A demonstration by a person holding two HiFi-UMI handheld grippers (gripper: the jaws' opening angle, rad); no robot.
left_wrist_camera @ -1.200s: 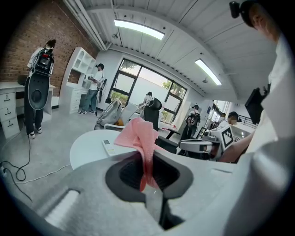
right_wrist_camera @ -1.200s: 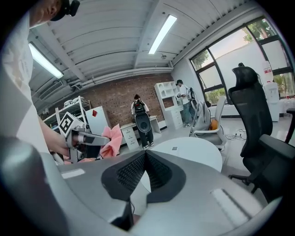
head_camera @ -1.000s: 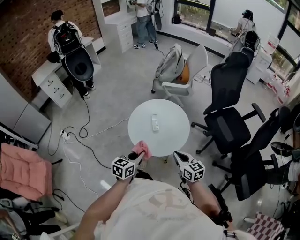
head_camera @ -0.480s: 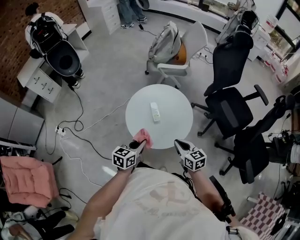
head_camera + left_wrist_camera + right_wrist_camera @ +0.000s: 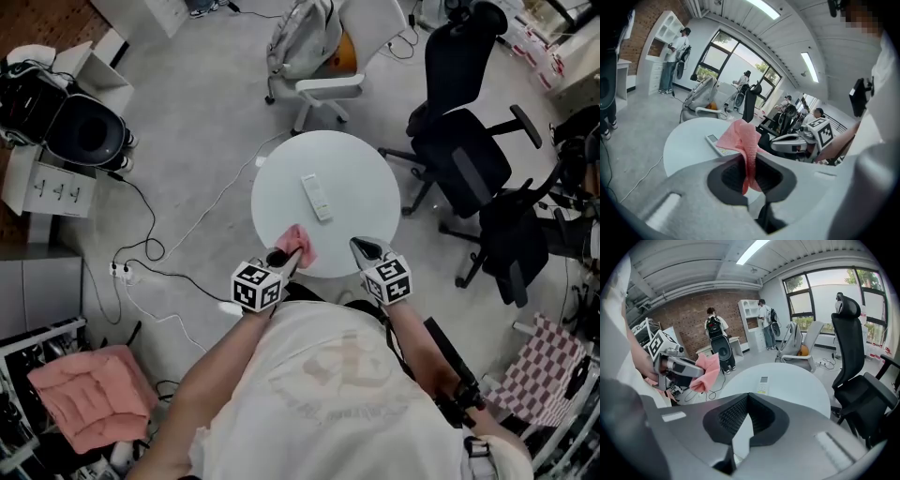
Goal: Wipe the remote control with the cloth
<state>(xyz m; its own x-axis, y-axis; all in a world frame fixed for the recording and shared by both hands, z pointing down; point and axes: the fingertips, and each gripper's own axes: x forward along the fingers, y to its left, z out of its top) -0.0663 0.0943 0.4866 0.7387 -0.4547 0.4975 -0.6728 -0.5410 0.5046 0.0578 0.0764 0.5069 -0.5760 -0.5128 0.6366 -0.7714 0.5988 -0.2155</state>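
Now both grippers have come forward over the near edge of the round counter (image 5: 370,183), closer to the remote control (image 5: 317,198), which lies flat and untouched near the counter's middle. The left gripper (image 5: 281,259) is clamped on the pink cloth (image 5: 298,246), near the remote but not touching it. The right gripper (image 5: 366,249), jaws together and empty, sits to its right, so wiping looks about to begin.
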